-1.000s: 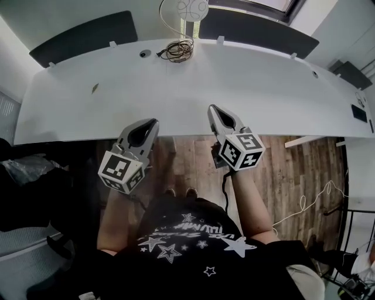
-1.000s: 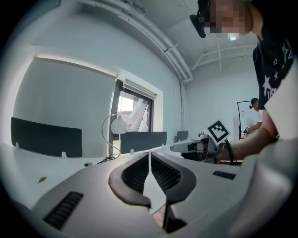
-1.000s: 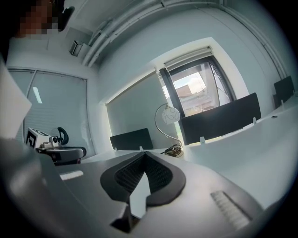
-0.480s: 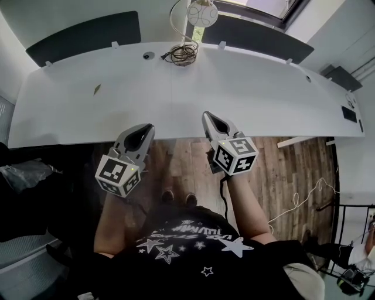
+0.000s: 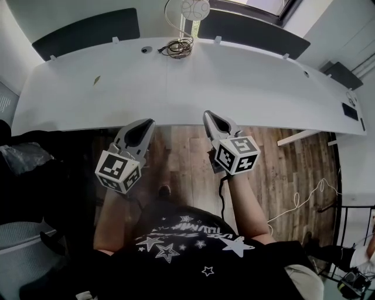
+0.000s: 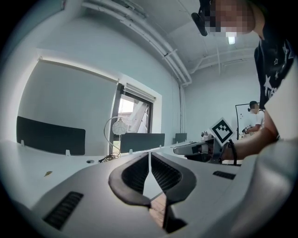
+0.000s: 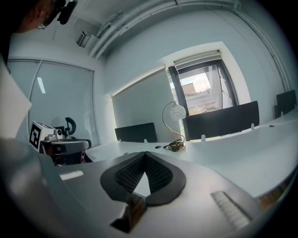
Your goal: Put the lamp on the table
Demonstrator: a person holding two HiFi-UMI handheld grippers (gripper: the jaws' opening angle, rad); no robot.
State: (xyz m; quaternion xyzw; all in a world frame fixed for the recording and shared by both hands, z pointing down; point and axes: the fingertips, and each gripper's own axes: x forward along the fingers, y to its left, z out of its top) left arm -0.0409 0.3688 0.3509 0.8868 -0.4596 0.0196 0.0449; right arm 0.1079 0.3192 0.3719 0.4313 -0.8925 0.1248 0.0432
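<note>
Lamp (image 5: 194, 9) partly cut off at head view's top; left gripper (image 5: 150, 122) and right gripper (image 5: 206, 113) fingers together, empty.

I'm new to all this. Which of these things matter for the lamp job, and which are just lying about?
For the job:
- lamp, at the far edge of the white table
- coiled cable at its foot
- left gripper and right gripper, both shut and empty

Lying about:
- brownish scrap on the table
- dark divider panels
- white cord on the floor
</note>
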